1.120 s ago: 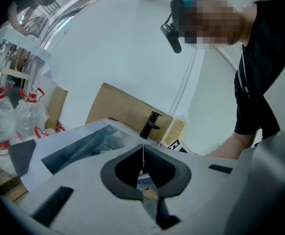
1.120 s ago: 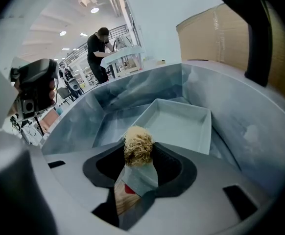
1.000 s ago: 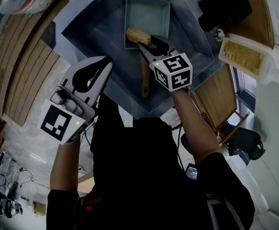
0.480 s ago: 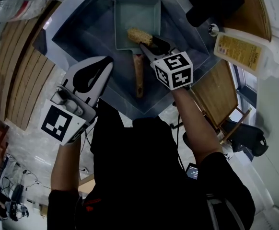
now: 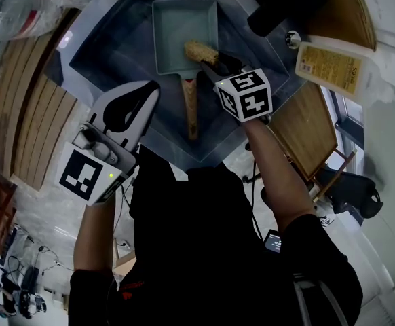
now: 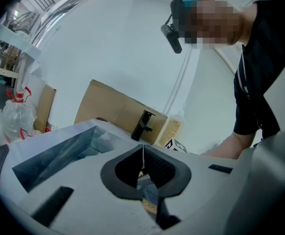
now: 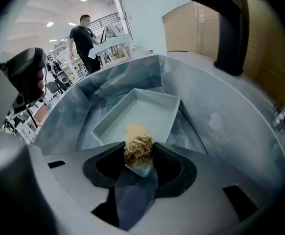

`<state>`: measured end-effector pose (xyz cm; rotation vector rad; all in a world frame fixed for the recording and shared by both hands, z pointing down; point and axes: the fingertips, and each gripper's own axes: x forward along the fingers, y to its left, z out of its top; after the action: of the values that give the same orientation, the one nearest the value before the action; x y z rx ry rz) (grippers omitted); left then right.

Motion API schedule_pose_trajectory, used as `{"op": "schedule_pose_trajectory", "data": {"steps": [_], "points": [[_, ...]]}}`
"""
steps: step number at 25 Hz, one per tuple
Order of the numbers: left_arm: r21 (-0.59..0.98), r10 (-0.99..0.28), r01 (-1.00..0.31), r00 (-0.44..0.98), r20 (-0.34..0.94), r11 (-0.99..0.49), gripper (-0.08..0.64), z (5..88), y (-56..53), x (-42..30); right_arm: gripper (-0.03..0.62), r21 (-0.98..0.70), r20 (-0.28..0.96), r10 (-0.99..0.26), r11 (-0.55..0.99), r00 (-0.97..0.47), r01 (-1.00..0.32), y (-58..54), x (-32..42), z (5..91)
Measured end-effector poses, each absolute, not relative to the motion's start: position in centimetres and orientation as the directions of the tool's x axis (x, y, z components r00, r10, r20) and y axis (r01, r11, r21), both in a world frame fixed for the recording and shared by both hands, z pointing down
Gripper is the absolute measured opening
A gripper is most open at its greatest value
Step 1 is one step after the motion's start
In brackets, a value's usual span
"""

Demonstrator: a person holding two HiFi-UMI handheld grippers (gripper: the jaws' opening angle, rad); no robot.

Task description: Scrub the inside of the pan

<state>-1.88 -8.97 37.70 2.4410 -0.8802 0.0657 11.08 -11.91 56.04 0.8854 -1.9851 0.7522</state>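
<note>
Pan (image 5: 177, 29) lies flat in sink (image 5: 116, 56), inside upward, for right gripper (image 5: 211, 62) whose fingers pinch scrubber (image 5: 200, 51); left gripper (image 5: 148, 91) waits aside, fingers pressed together on nothing.

You wore a black short-sleeved top (image 5: 204, 250). Your left gripper (image 5: 150, 87) and right gripper (image 5: 210, 65) were pale grey, black-padded, each bearing a white cube (image 5: 245, 95) with black square markers.

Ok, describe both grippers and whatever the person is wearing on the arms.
Both are pale grey-white shells with black padded jaws. The left gripper carries a black-and-white square marker and a small green light. The right gripper bears a marker cube with square patterns. The person wears a black short-sleeved top, and the forearms are bare.
</note>
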Motion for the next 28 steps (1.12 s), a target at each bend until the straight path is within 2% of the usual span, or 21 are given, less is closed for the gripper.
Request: {"op": "schedule_pose_trajectory", "data": {"steps": [11,28], "points": [[0.458,-0.587,-0.610,0.781,0.211,-0.647,0.023,36.3,-9.1,-2.8,0.173,-0.166,0.876,-0.296,0.555,-0.380,-0.815,-12.4,12.1,55.6],[0.366,-0.586,-0.615,0.785,0.200,-0.698,0.023,29.6,-7.8,-3.3,0.173,-0.220,0.750,-0.436,0.545,-0.497,-0.809,-12.1,10.5,45.0]]}}
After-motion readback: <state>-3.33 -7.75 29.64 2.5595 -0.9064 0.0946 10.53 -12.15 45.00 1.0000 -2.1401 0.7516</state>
